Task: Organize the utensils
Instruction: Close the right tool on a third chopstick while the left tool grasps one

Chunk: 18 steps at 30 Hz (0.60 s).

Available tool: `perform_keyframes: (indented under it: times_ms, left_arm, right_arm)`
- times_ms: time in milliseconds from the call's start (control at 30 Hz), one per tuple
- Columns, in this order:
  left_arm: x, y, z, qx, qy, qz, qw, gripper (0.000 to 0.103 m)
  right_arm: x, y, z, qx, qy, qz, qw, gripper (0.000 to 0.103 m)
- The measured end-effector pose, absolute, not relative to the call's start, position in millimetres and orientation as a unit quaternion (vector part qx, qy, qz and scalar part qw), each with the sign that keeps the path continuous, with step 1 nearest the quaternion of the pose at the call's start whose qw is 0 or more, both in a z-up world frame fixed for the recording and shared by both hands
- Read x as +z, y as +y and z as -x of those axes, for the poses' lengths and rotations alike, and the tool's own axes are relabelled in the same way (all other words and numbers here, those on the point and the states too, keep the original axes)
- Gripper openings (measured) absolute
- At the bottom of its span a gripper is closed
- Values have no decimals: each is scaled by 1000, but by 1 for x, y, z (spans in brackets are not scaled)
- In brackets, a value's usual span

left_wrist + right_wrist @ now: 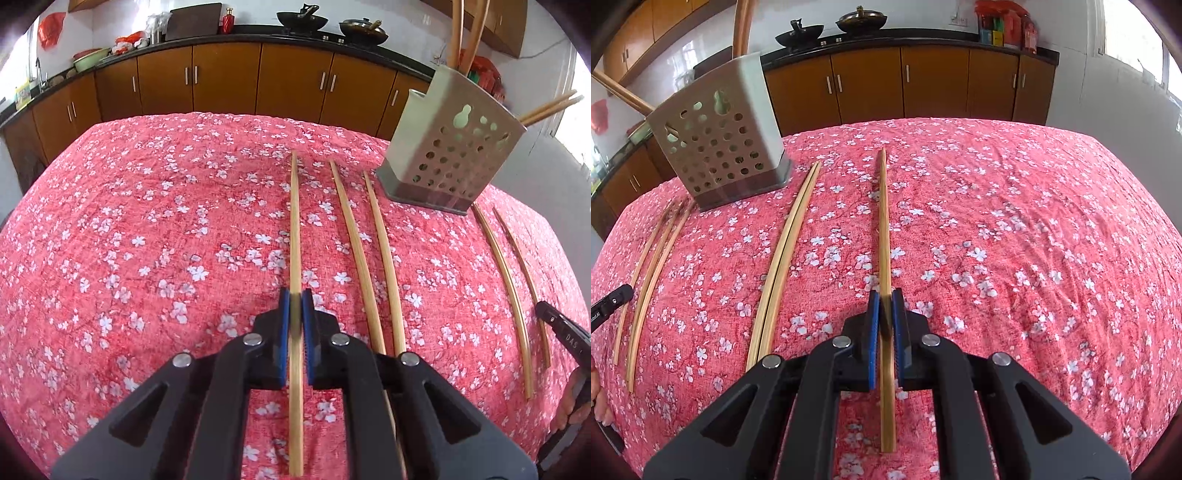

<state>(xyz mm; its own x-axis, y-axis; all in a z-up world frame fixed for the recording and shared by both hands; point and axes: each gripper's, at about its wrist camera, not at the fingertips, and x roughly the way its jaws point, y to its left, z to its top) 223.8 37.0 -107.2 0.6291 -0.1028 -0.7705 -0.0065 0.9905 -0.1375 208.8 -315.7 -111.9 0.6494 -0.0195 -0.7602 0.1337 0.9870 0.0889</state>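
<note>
1. While your left gripper (295,306) sits low over the tablecloth (147,258), its blue pads (283,325) are nearly together w/ one chopstick (294,229) pinched between them; the stick runs lengthwise thru the jaws, its far tip pointing toward the cabinets, left of the utensil holder (443,147).
2. Your right gripper (885,306) is the same: pads (874,325) closed to a narrow slot, clamped on a single chopstick (883,221) that lies along the jaw line, well right of the holder (720,140).
3. Whether either held stick is off the cloth or resting on it, can't tell.
4. Holder: pale, perforated, on a dark base, standing upright on the cloth at the far side; several chopsticks (465,37) already stick out of its top, some leaning outward.
5. Loose sticks rel. to the holder in the left view: two (369,258) lie just left of its base, between it and your left-held stick; two more (513,288) start at its near-right corner and run toward you.
6. In the right view that second pair (779,266) lies side by side, touching, just right of the holder's base, between it and your right-held stick.
7. Kitchen cabinets (905,85) w/ woks (303,18) on the counter stand behind the holder.
</note>
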Motion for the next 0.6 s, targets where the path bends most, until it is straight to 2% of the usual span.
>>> perform_keyframes:
  times_ms: [600]
  left_arm:
    - [-104, 45, -220, -27, 429, 84, 899, 9]
  right_arm:
    - [-112, -315, -209, -44, 416, -67, 906, 8]
